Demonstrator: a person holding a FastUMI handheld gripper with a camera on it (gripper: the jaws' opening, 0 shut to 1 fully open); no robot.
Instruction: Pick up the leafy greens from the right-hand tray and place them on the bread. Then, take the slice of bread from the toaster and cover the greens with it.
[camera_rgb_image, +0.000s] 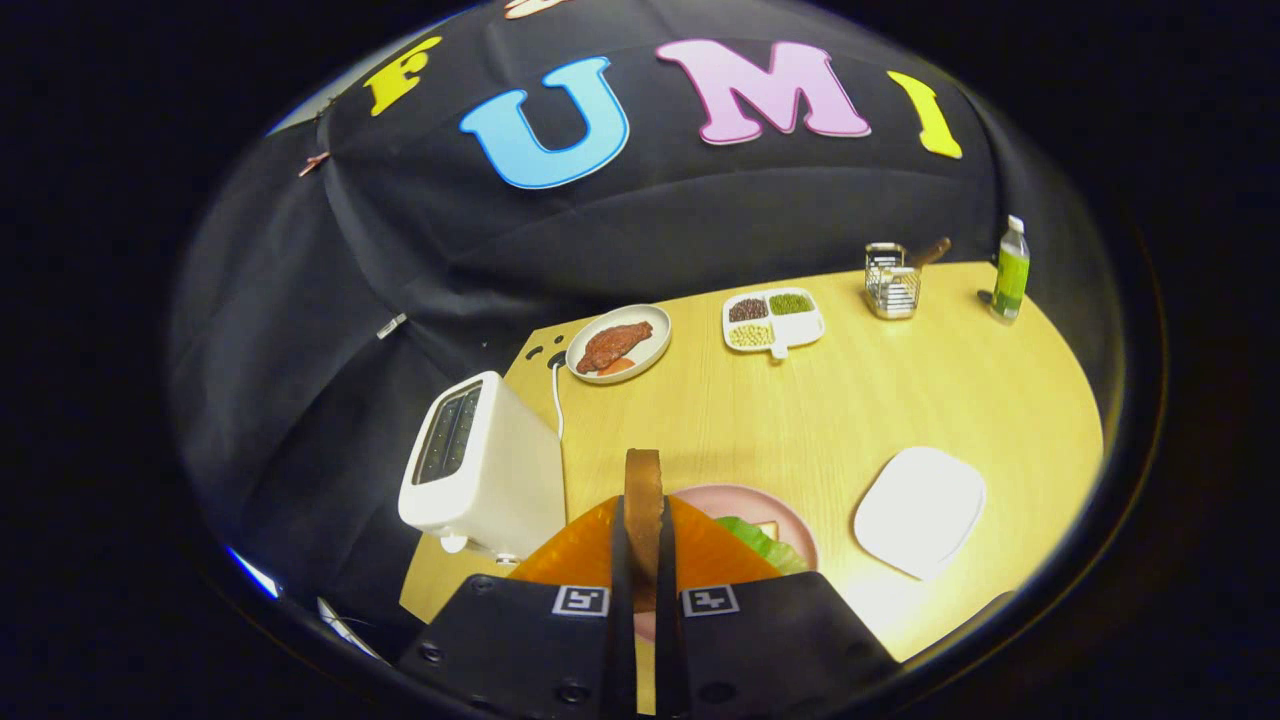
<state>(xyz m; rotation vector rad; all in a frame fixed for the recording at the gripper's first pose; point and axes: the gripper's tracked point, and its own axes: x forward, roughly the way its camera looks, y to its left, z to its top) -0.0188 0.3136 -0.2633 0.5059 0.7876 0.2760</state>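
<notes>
My gripper (643, 545) is shut on a slice of bread (643, 485), which stands edge-on between the two fingers and rises above them. Just beyond and below the fingers lies a pink plate (745, 497) with leafy greens (762, 543) on it, partly hidden by the gripper. What is under the greens I cannot make out. The white toaster (490, 470) stands to the left of the fingers with its slots facing up. To the right of the plate sits a white tray (920, 510) with nothing on it.
On the wooden table (850, 400), far beyond the fingers, are a plate with a piece of meat (620, 343), a divided dish of beans (773, 320), a wire basket (892, 282) and a green bottle (1011, 270). The toaster's cord (556, 400) runs back.
</notes>
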